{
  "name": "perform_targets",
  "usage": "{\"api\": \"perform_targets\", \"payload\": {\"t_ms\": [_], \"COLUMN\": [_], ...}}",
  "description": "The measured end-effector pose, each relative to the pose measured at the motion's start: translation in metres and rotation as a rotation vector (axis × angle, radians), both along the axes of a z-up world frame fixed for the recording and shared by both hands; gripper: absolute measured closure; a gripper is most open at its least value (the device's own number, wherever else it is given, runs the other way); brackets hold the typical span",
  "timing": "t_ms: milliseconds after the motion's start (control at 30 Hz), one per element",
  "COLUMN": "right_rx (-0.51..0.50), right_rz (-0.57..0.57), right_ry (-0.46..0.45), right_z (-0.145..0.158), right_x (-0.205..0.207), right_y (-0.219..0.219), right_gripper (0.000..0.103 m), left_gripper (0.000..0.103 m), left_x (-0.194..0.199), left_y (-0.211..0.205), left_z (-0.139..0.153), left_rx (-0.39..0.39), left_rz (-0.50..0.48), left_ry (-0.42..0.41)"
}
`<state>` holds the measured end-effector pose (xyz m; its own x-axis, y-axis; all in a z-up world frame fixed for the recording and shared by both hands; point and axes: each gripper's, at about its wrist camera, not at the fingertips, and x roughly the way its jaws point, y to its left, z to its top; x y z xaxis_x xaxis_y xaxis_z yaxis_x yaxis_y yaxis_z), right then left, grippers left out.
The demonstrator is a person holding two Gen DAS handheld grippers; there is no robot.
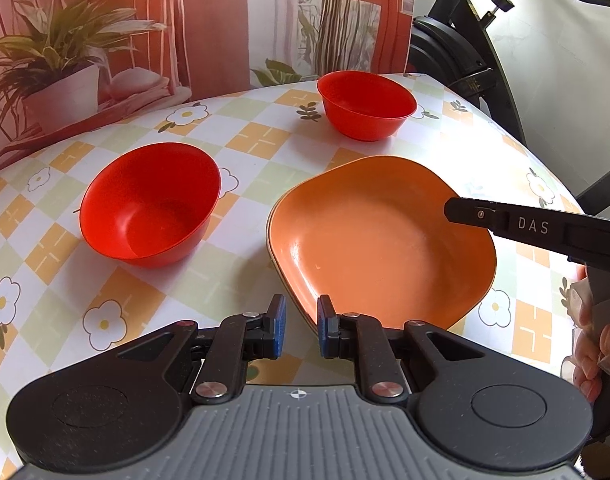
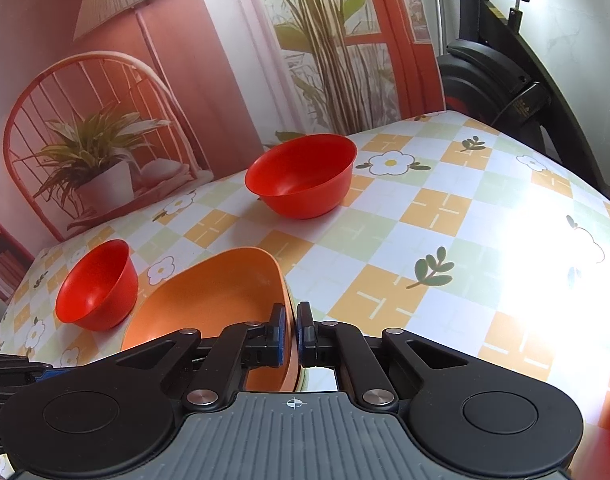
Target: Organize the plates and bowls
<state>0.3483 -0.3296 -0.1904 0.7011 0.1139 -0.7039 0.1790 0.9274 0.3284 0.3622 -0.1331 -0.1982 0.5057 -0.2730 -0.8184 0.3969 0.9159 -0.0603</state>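
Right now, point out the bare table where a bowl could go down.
The widest bare cloth lies to the right of the far red bowl and beyond the orange plate. A narrower strip runs between the near red bowl and the plate. The plate's near edge is crowded by both grippers' fingers.

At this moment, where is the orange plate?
The orange plate sits on the checked tablecloth, front right in the left wrist view, beside the nearer red bowl. The right hand-held gripper is shut on its rim.
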Motion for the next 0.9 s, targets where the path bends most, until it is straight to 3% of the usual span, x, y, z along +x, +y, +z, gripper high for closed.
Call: {"api": "perform_targets", "payload": {"t_ms": [300, 900], "right_rx": [-0.013, -0.024], "right_rz": [0.028, 0.025], "right_ry": [-0.018, -0.006], "right_z": [0.012, 0.005], "right_x": [-0.016, -0.03], "right_y": [0.003, 0.004], "right_gripper": [0.093, 0.099], "left_gripper": [0.085, 0.085], "left_x": [-0.006, -0.008], "left_y": [0.0, 0.007], "left_z": [0.003, -0.004], "left_rx": [-0.041, -0.095], "left_rz": [0.013, 0.037], "left_ry": [0.005, 0.031]}}
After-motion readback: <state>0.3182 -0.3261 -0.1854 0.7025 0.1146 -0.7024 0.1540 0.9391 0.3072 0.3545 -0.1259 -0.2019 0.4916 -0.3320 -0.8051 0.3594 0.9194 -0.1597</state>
